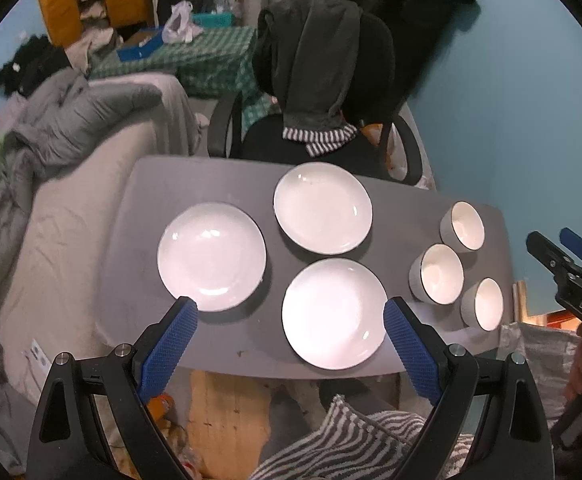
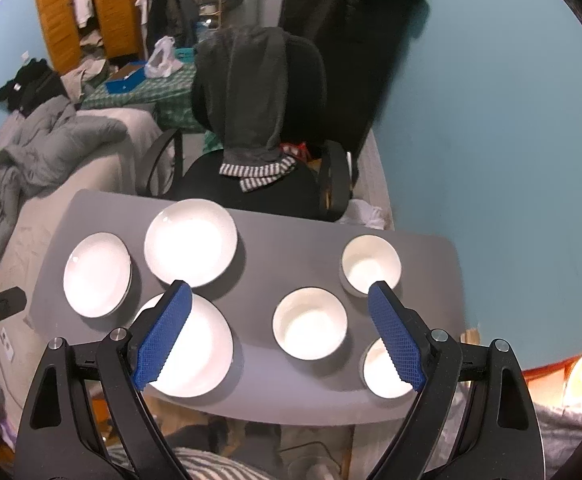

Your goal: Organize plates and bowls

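Note:
Three white plates lie apart on the grey table [image 1: 195, 184]: a left plate [image 1: 211, 257], a far plate [image 1: 322, 207] and a near plate [image 1: 334, 313]. Three white bowls stand at the right: far bowl [image 1: 466, 225], middle bowl [image 1: 440, 273], near bowl [image 1: 486, 303]. My left gripper [image 1: 290, 308] is open and empty, held above the near table edge over the near plate. My right gripper [image 2: 279, 292] is open and empty, above the middle bowl [image 2: 310, 323]; it also shows at the right edge of the left wrist view [image 1: 563, 252].
A black office chair [image 1: 331, 80] draped with dark clothes stands behind the table. A bed with a grey duvet [image 1: 71, 120] lies left. A blue wall [image 1: 511, 100] is at the right. A striped cloth [image 1: 355, 440] lies below the table's near edge.

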A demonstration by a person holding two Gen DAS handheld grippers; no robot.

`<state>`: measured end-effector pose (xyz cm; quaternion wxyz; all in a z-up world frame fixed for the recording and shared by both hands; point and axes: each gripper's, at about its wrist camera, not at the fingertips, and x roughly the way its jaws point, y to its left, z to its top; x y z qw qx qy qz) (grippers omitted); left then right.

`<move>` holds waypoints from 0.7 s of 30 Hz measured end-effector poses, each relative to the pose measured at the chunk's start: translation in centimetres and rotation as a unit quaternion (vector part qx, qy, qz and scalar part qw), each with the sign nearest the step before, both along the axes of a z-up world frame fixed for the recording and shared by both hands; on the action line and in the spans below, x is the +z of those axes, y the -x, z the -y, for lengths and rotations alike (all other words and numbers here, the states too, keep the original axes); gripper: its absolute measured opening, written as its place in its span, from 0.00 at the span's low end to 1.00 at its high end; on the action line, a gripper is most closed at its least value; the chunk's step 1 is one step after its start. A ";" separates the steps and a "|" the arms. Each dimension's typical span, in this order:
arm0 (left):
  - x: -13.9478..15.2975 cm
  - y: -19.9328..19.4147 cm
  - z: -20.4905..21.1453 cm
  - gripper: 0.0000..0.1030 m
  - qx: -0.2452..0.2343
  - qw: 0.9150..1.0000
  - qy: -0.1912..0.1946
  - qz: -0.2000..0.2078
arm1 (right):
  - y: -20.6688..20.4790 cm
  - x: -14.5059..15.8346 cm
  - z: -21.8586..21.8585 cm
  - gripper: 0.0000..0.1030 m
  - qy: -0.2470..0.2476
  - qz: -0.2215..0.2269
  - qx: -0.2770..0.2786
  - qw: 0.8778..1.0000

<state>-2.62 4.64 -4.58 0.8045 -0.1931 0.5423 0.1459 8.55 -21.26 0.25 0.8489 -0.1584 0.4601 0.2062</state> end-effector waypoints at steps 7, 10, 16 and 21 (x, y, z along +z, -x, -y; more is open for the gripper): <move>-1.9 1.4 -1.9 0.92 0.010 1.000 -0.018 -0.015 | 0.2 -2.0 -2.3 0.86 0.009 -0.012 0.036 0.999; -2.8 1.7 -2.7 0.92 0.003 1.000 -0.016 -0.021 | 0.0 -3.0 -3.1 0.86 0.005 -0.023 0.047 0.999; -5.1 2.0 -3.5 0.92 -0.016 0.999 -0.017 -0.036 | -0.2 -5.6 -4.5 0.86 0.003 -0.060 0.063 0.996; -7.8 1.8 -2.9 0.92 -0.044 0.998 -0.013 -0.050 | -0.7 -8.3 -5.0 0.85 0.026 -0.066 0.067 0.995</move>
